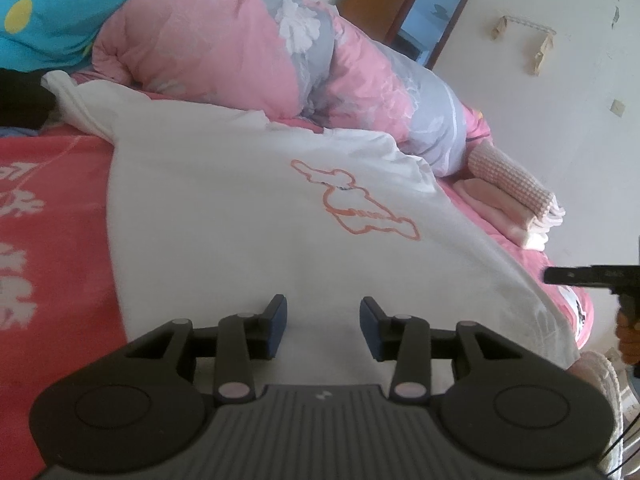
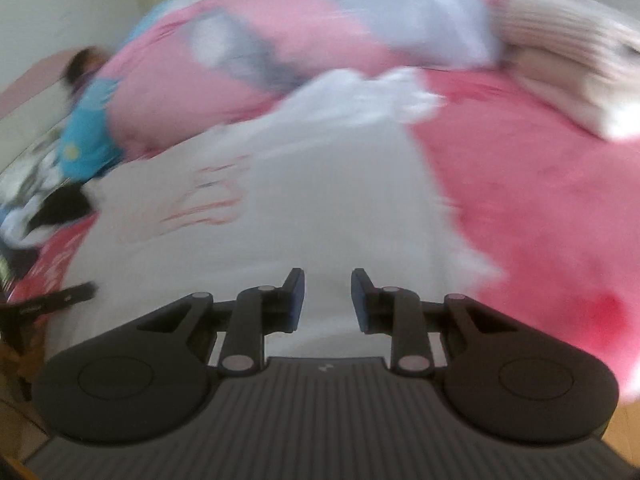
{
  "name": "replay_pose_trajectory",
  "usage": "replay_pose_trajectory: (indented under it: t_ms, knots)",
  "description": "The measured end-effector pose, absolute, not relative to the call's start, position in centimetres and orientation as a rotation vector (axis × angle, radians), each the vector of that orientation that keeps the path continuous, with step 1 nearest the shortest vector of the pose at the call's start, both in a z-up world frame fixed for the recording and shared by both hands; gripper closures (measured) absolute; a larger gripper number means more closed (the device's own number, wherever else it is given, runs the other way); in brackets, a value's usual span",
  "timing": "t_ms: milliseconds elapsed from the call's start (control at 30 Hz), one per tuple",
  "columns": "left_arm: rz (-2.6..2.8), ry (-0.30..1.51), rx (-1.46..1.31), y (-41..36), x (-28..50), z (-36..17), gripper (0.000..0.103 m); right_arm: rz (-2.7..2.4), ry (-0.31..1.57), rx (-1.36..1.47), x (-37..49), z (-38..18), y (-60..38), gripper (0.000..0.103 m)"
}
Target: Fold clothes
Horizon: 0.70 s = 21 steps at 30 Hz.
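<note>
White shirt [image 1: 240,216] seemingly beneath open left tongs [image 1: 323,328]

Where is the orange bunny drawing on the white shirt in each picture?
Left wrist view: the orange bunny drawing sits just right of the middle, on the white shirt, beyond the open left gripper.
Right wrist view: it shows as blurred orange lines left of the middle, beyond the open right gripper.
Shared landmark: the pink and grey quilt behind the shirt.
</note>
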State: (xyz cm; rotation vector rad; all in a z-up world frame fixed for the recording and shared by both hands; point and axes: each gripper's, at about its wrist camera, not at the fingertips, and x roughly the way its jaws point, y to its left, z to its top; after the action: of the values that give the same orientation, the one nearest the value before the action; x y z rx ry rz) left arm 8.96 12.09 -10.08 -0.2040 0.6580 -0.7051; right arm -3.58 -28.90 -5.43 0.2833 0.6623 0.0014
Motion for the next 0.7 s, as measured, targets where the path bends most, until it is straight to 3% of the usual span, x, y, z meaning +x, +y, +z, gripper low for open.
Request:
replay_pose_trajectory:
  t_ms: [200, 500, 700]
  knots:
    - [-0.597, 0.617, -0.207, 13.8, 8.8, -9.4, 0.056, 0.229, 0.669, 0.178, 4.8, -7.1, -19.8, 0.078]
    - [-0.510, 0.639, -0.228, 15.9, 9.3, -9.3, 0.058, 0.399, 0.650, -0.049, 16.6, -8.2, -6.5, 0.082]
    - [-0.516, 0.661, -0.250, 16.8, 9.1, -9.3, 0.057, 0.514, 0.669, -0.148, 17.2, -10.3, -2.0, 0.096]
